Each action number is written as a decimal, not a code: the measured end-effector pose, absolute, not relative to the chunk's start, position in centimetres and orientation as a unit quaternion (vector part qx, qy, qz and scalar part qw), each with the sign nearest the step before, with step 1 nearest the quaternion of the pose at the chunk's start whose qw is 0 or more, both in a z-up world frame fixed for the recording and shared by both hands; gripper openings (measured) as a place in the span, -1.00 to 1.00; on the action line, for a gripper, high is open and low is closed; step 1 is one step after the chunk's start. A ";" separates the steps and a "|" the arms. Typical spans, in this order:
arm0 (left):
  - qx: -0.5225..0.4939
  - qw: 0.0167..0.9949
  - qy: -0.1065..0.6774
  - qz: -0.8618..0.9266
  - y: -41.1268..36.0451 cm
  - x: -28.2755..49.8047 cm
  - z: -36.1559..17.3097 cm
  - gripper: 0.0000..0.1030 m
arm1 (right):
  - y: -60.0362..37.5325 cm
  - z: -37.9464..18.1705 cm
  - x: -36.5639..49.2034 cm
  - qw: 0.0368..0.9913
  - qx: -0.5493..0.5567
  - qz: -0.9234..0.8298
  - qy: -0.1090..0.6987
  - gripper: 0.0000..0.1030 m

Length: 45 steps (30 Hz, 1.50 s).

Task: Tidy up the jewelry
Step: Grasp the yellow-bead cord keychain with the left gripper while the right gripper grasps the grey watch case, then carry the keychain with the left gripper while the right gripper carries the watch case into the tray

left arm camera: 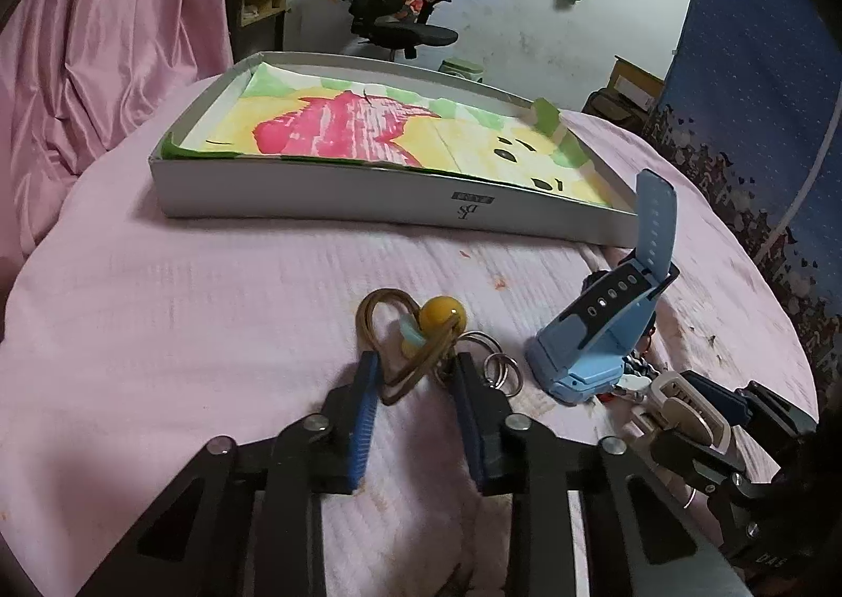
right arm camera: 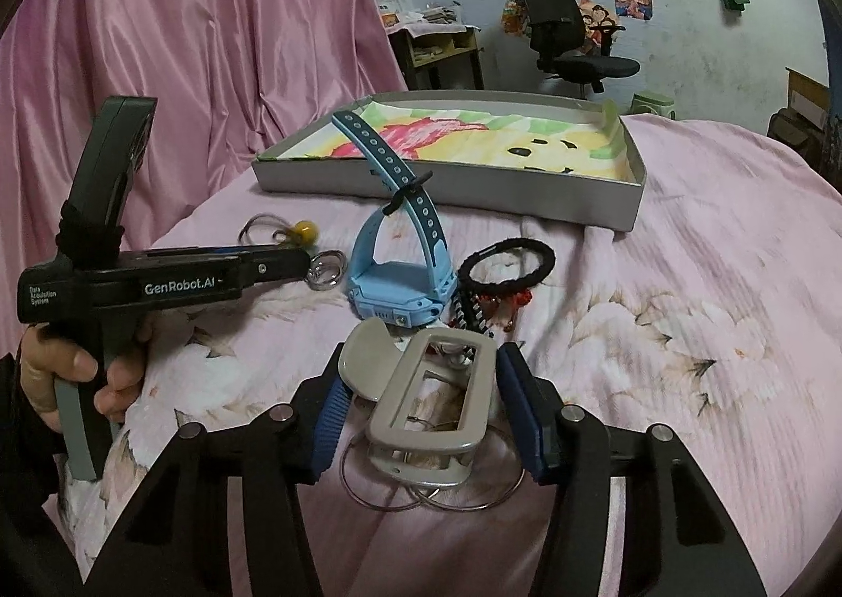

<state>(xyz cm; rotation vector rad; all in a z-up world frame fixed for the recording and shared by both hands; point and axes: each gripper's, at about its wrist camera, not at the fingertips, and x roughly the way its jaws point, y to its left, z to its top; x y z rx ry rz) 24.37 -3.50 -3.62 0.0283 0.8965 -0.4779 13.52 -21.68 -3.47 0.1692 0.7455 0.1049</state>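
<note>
On a pink bedcover [left arm camera: 210, 281] lies a small heap of trinkets, and a shallow box [left arm camera: 368, 197] lined with a coloured drawing sits just beyond them, farther from both grippers.

The left gripper [left arm camera: 413, 376] points down at a cord loop [left arm camera: 379, 329] carrying a yellow bead [left arm camera: 441, 315]. Its blue pads [left arm camera: 367, 386] stand on either side of the loop's near end, narrowed around it; the cord seems to meet both of them, so this reads as a grip on the loop, though how firm cannot be told. The loop's long axis runs away from the gripper toward the box, so a lift and a push straight ahead would probably carry it over the near wall. Two metal rings [left arm camera: 500, 368] lie touching the right finger and could be dragged along.

The right gripper [right arm camera: 421, 402] has its jaws around a grey clip [right arm camera: 429, 400], a rectangular frame lying lengthwise along the fingers. The right pad touches the frame's edge; on the left a slight gap seems to remain, so the hold cannot be confirmed. Thin wire hoops [right arm camera: 368, 486] lie under the clip.

Between clip and box stands a blue watch [right arm camera: 400, 276], strap up, with a black hair tie [right arm camera: 505, 260] beside it. It lies directly in the right gripper's path to the box; the left hand's path is clear.
</note>
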 end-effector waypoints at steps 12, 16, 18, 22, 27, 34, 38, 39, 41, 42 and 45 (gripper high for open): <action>0.007 0.875 0.419 -0.242 -3.3 23.8 -3.4 -0.93 | -21.6 -3.3 13.2 0.931 0.084 0.054 0.351 -0.10; 0.004 0.881 0.406 -0.244 -3.2 23.4 -3.0 -0.94 | -21.7 -3.1 13.0 0.934 0.085 0.057 0.343 -0.10; 0.005 0.883 0.399 -0.246 -3.2 23.2 -2.8 -0.94 | -21.7 -3.0 12.9 0.934 0.087 0.059 0.340 -0.10; 0.007 0.890 0.385 -0.244 -3.2 22.8 -2.4 -0.94 | -21.8 -3.0 13.0 0.935 0.091 0.063 0.338 -0.10; 0.006 0.902 0.356 -0.245 -2.9 21.8 -1.2 -0.94 | -21.9 -3.0 12.9 0.937 0.094 0.065 0.331 -0.10; -0.007 0.904 0.338 -0.261 -2.6 20.2 0.8 -0.94 | -22.0 -2.4 12.5 0.943 0.098 0.073 0.309 -0.11; -0.024 0.901 0.338 -0.273 -2.6 19.8 1.9 -0.94 | -22.3 -1.8 12.3 0.948 0.103 0.077 0.291 -0.11; -0.031 0.900 0.335 -0.277 -2.5 19.7 2.3 -0.94 | -22.5 -1.6 12.3 0.950 0.105 0.077 0.285 -0.11; -0.046 0.899 0.330 -0.284 -2.3 19.7 2.8 -0.94 | -22.8 -1.1 12.4 0.953 0.108 0.078 0.274 -0.11; -0.053 0.899 0.328 -0.286 -2.2 19.6 3.0 -0.94 | -23.0 -0.8 12.4 0.955 0.109 0.078 0.265 -0.11; -0.072 0.898 0.322 -0.290 -2.0 19.9 3.8 -0.94 | -23.4 -0.1 12.4 0.960 0.107 0.075 0.246 -0.11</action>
